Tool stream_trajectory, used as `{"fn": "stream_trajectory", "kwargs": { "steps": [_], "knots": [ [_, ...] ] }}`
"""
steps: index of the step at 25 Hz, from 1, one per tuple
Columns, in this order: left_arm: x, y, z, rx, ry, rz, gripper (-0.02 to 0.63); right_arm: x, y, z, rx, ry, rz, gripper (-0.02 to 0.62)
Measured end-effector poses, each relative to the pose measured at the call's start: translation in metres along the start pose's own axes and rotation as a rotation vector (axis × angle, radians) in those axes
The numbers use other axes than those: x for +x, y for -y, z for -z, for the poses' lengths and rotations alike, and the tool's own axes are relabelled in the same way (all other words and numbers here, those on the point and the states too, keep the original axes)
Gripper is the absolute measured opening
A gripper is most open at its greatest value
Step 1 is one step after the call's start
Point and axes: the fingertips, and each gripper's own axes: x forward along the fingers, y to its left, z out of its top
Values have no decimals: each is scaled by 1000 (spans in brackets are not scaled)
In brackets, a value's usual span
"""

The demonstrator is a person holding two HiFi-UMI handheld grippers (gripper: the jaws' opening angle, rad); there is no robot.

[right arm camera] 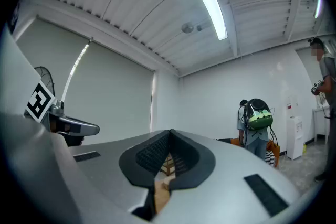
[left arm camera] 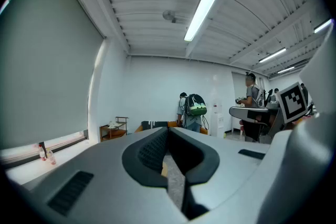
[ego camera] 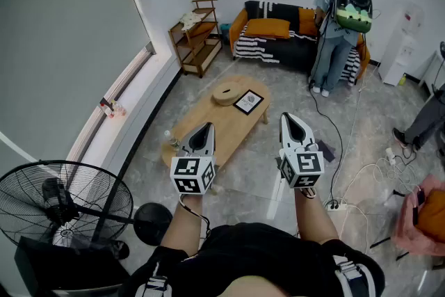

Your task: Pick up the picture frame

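Held out level just ahead of the chest, left gripper point(ego camera: 204, 129) and right gripper point(ego camera: 288, 119), fingers point(left arm camera: 149, 150) of each pressed shut on nothing, probably a plain carrying pose, well apart from the frame point(ego camera: 248, 102). Flat and face up at the table's point(ego camera: 233, 127) far end, just beside a round disc point(ego camera: 227, 92). Turned cornerwise, one corner toward the grippers; near square, so no clear long axis.

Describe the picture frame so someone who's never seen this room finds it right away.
Find the oval wooden coffee table in the middle of the floor, in front of the sofa. The picture frame lies flat at the table's far end, beside a round tan disc. It is the only square, black-bordered thing on the table.
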Motion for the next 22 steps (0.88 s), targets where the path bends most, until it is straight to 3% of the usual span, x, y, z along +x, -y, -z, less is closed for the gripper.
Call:
{"fn": "stream_trajectory", "kwargs": {
  "steps": [9,22],
  "knots": [
    [4,-12,7,2,-18,-16,22,18,-21,10,25,-51,-63,17],
    [22,-46,3,22,7,11,23,59,-34,22,0,-64,-29,17]
  ]
}}
